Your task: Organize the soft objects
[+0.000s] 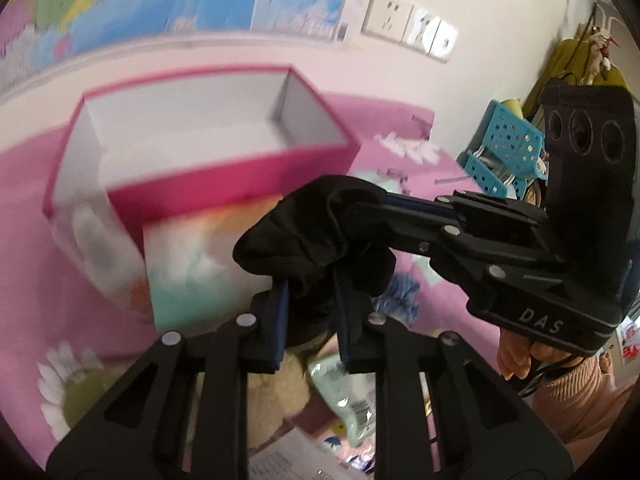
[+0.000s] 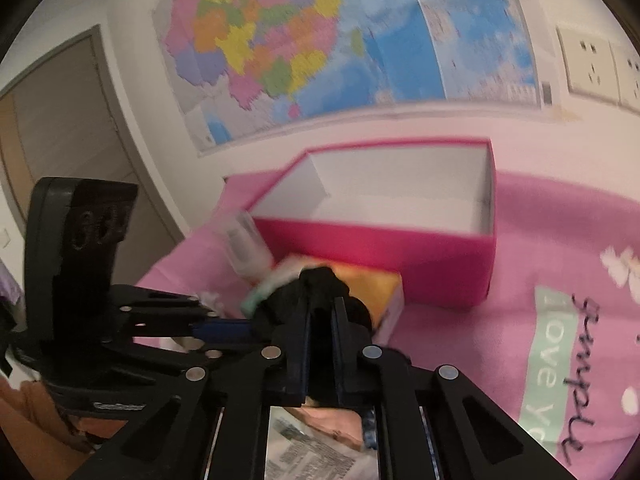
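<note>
Two tools pinch one black cloth item, probably a sock or glove: left tool [image 1: 310, 300] clamps its lower part, right tool [image 1: 360, 210] grips its upper fold from the side, so the black cloth [image 1: 296, 240] hangs bunched between them above the bed. Likely held at two spots to fold or carry it into the one open pink box [image 1: 224, 176], which looks empty and sits near the bed's wall edge. One tissue pack [image 1: 192, 256] lies just in front of the box, one clear bottle [image 2: 244, 244] beside it. Pink bedsheet [image 2: 560, 232] underneath. Loose clutter below the tools is too blurred to count.
</note>
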`<state>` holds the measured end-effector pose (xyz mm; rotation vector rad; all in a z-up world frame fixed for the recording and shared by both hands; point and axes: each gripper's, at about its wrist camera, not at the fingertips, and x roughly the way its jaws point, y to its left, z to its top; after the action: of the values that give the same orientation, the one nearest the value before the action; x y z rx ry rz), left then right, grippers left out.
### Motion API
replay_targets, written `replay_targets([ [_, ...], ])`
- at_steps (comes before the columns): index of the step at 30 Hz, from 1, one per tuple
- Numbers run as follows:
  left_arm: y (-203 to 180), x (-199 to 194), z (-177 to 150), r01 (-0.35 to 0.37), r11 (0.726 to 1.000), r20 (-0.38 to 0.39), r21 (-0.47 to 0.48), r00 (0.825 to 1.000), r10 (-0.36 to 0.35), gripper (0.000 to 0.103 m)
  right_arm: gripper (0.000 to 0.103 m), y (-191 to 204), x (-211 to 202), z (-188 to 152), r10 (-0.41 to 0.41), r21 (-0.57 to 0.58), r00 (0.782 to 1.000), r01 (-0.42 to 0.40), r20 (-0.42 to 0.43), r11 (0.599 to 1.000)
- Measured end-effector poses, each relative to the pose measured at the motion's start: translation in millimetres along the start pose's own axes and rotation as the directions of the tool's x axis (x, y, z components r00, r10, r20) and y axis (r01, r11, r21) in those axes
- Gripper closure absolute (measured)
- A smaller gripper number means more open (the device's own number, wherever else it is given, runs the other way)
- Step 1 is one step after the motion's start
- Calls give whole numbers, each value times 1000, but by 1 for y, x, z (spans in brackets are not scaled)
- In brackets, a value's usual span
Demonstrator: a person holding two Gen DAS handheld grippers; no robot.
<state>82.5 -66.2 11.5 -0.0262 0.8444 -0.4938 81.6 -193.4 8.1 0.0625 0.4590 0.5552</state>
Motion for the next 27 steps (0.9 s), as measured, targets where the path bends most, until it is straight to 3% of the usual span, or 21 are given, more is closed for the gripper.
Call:
replay_targets([
  [8, 3, -21, 59, -67, 997, 116, 28, 991, 63, 81, 95, 7, -16, 51, -9, -58, 994, 15, 107, 998],
  [15, 22, -7, 102, -132, 991, 126, 6, 983, 131, 81, 95, -9, -1, 94, -47, -58, 986, 57, 160, 997],
  [23, 43, 38, 116, -208, 976, 19, -57, 978, 209, 80, 95, -43, 44, 105, -127, 16, 986, 126, 104, 992],
  [27, 44, 31, 108, -226, 973, 29, -48, 973, 228, 68, 89, -60, 65, 98, -180, 56, 983, 178, 22, 982],
])
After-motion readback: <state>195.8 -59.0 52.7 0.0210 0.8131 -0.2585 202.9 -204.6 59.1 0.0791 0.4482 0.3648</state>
